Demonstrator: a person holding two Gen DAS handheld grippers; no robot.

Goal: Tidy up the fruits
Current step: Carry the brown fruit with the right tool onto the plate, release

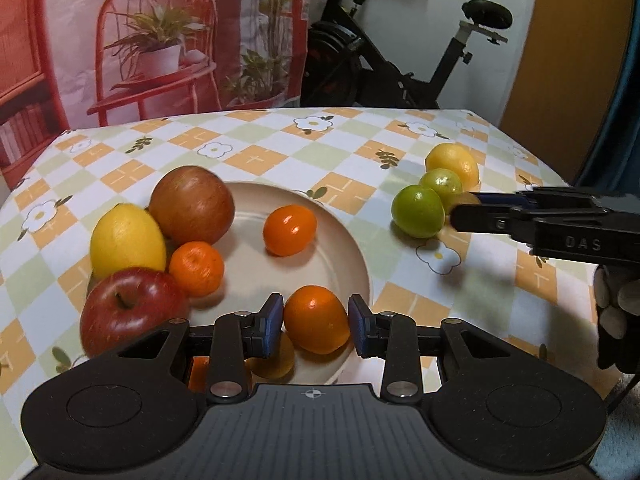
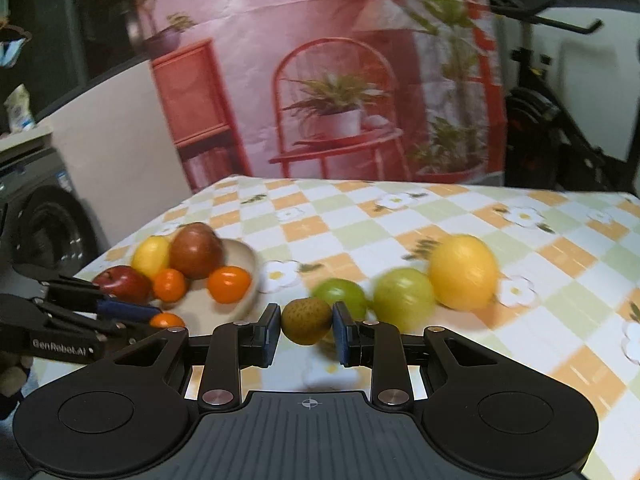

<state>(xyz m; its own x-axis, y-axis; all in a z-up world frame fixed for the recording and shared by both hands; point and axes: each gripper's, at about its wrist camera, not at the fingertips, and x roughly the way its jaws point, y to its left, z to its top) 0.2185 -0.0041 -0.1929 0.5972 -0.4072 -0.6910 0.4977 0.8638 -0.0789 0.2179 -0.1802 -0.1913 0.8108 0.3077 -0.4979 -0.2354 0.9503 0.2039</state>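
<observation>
A cream plate [image 1: 344, 240] holds a brown apple [image 1: 192, 205], a lemon [image 1: 127, 240], a red apple [image 1: 130, 312] and several small oranges. My left gripper [image 1: 316, 320] straddles one orange [image 1: 316, 319] at the plate's near rim, with small gaps at both pads. My right gripper [image 2: 306, 322] is shut on a brownish-green kiwi [image 2: 306, 321] just above the cloth; it also shows in the left wrist view [image 1: 456, 212]. Beside it lie two green limes [image 2: 344, 294] [image 2: 404, 298] and a yellow lemon [image 2: 462, 272].
The table has a checked flower cloth [image 1: 280, 152]. A printed backdrop [image 1: 160, 40] and an exercise bike [image 1: 380, 60] stand behind the far edge. A washing machine [image 2: 44, 224] is at the left in the right wrist view.
</observation>
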